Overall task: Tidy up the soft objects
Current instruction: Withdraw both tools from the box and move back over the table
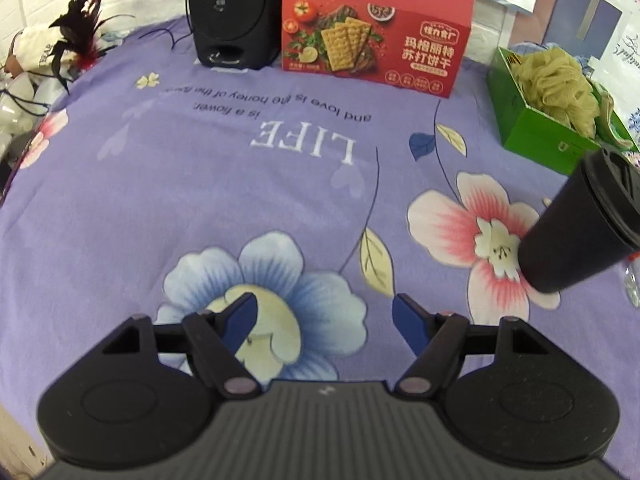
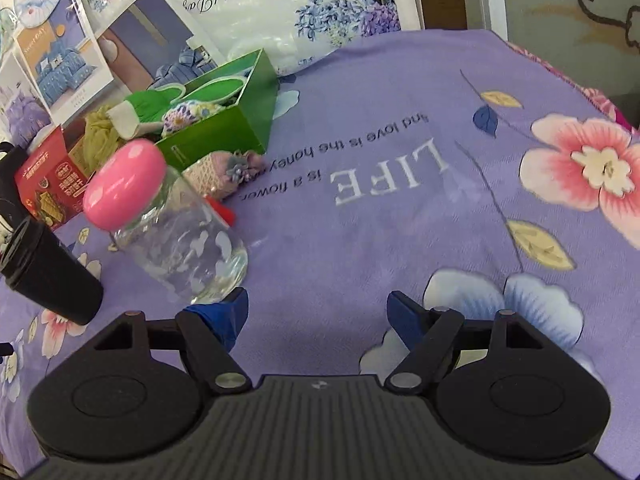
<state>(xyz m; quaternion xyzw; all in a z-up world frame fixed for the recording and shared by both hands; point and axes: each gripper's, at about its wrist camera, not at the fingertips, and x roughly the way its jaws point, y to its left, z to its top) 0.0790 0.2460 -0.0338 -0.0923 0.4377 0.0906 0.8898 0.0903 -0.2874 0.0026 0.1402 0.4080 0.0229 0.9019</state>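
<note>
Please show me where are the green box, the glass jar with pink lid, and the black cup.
green box (image 2: 224, 132): right wrist view, on its front wall.
glass jar (image 2: 188, 248): right wrist view, on its clear body.
black cup (image 1: 576, 236): left wrist view, on its side.

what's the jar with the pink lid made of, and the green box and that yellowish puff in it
Jar: looks like clear glass, the cloth's print shows through it; pink lid smooth, probably plastic. Green box: seems glossy card, with flat folded walls. Yellowish puff: gathered mesh netting, likely a nylon bath sponge.
</note>
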